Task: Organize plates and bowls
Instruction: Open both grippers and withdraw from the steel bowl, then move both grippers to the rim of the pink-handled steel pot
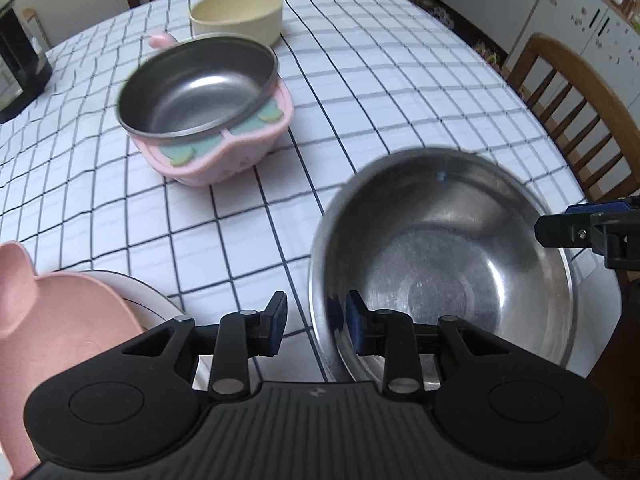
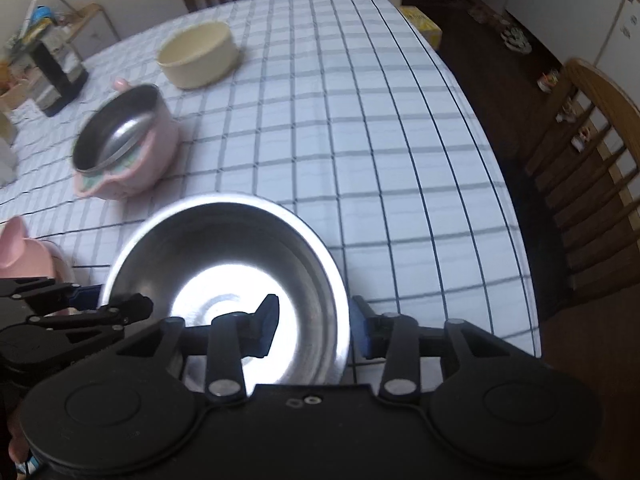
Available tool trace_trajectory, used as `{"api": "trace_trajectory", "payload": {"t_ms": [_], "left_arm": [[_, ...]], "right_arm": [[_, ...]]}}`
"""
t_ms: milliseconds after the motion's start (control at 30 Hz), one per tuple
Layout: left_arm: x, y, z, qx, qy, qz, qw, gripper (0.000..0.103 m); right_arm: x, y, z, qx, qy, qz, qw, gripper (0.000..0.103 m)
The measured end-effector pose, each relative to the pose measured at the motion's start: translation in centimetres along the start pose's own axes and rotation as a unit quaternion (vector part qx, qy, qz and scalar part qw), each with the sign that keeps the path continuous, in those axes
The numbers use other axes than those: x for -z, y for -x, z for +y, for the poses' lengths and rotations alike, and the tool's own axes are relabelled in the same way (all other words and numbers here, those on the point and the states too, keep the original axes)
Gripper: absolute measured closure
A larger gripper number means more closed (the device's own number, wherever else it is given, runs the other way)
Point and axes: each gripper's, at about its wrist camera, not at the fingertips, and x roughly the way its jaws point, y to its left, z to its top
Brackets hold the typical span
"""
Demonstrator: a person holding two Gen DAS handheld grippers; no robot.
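Note:
A large steel bowl sits low at the near right of the checked table, and both grippers straddle its rim. My left gripper has the bowl's left rim between its blue pads, with a gap on each side. In the right wrist view my right gripper has one finger inside the steel bowl and one outside its right rim, and the inner pad stands clear of the wall. Whether the bowl rests on the cloth I cannot tell. A pink bowl with a steel insert and a cream bowl stand farther back.
A pink plate with ears lies on a white plate at the near left. A black stand occupies the far left corner. Wooden chairs stand at the right and far sides. The table edge drops off on the right.

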Motion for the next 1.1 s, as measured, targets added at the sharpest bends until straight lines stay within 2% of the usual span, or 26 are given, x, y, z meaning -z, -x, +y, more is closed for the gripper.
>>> {"api": "trace_trajectory", "payload": {"t_ms": [67,133,200,400,533,867,933,1000,1100], "left_arm": [[-0.2,0.9,0.4,0.001,0.005,-0.010,0.9999,0.071],[-0.6,1.9,0.5,0.000,0.002,-0.026,0.9997,0.058],[-0.9,3.1,0.7,-0.001,0.002,-0.046,0.9989,0.050],[-2.4,6.2,1.4,0.001,0.008,-0.089,0.9960,0.048],[-3.5,7.8,2.5,-0.001,0.023,-0.112,0.9934,0.036],[-5.6,9.3,5.9,-0.021,0.066,-0.145,0.9869,0.025],[-5.9,9.3,6.7,-0.019,0.075,-0.150,0.9857,0.025],[-6.4,9.1,7.5,-0.015,0.083,-0.146,0.9856,0.025],[-7.0,8.5,8.5,-0.018,0.097,-0.144,0.9847,0.025]], "right_arm": [[-0.3,1.0,0.5,-0.006,0.010,-0.010,1.000,0.063],[-0.7,1.8,1.0,-0.010,0.022,-0.021,0.999,0.061],[-1.2,2.6,1.5,-0.016,0.032,-0.030,0.999,0.059],[-2.8,4.6,3.2,-0.030,0.064,-0.060,0.996,0.051],[-4.1,5.5,4.3,-0.041,0.079,-0.079,0.993,0.043],[-6.6,5.8,7.0,-0.062,0.114,-0.108,0.986,0.030],[-7.1,5.7,7.5,-0.065,0.121,-0.114,0.984,0.020],[-7.6,5.5,8.0,-0.066,0.130,-0.121,0.982,0.016],[-8.2,5.0,8.9,-0.071,0.147,-0.126,0.979,0.004]]}}
